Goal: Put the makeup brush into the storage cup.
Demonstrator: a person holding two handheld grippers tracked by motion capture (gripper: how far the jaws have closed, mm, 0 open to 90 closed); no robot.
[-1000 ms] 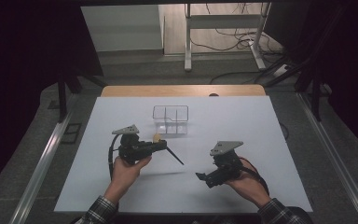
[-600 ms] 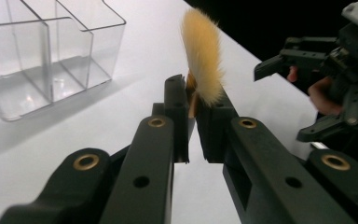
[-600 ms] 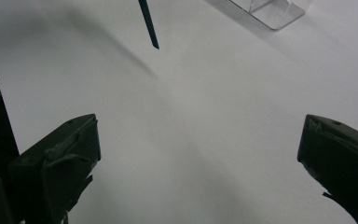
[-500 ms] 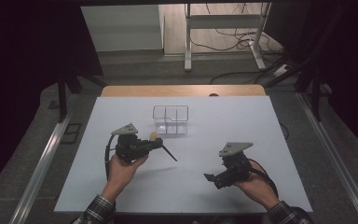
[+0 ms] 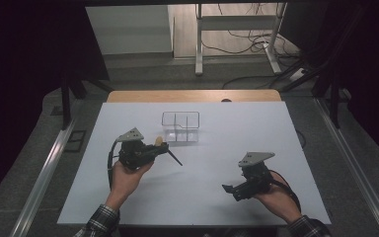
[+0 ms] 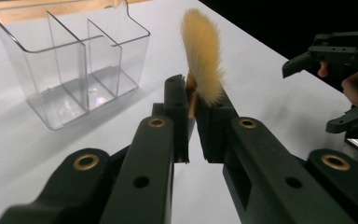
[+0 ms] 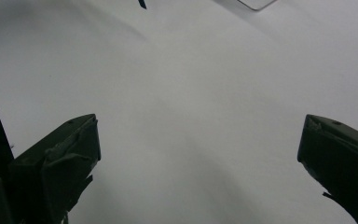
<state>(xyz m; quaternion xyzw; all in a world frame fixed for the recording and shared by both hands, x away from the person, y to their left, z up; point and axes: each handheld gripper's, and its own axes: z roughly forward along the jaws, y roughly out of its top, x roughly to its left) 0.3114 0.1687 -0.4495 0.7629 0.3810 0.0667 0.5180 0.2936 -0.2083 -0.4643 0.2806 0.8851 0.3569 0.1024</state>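
- Left gripper (image 5: 164, 148) pinching a makeup brush (image 6: 201, 58) — jaws pressed on the ferrule just below the tan bristle tuft, tuft sticking up past the jaw tips in the left gripper view.
- Dark handle of the brush (image 5: 174, 158) pointing out toward table centre and down, tip just above or on the white table (image 5: 276, 128); cannot tell which.
- Brush therefore off the table surface, in hand, held just left of and in front of the clear organizer (image 5: 180, 126).
- Clear organizer standing upright near the far middle of the table, compartments empty as far as visible in the left gripper view (image 6: 74, 70).
- Right gripper (image 5: 232, 190) spread wide, nothing between the jaws — bare table ahead of it in the right gripper view, well apart from brush and organizer.
- Done, by judgement: pickup of the brush, grip looks secure.
- Left, by judgement: carry the brush over the organizer, orient it upright, lower it into a compartment, release. None of that started — brush not yet over the rim.
- Orientation likely the fiddly part: grip sits near the bristles, long handle hanging free, so handle-down insertion needs a wrist turn or a handover to the idle right gripper.
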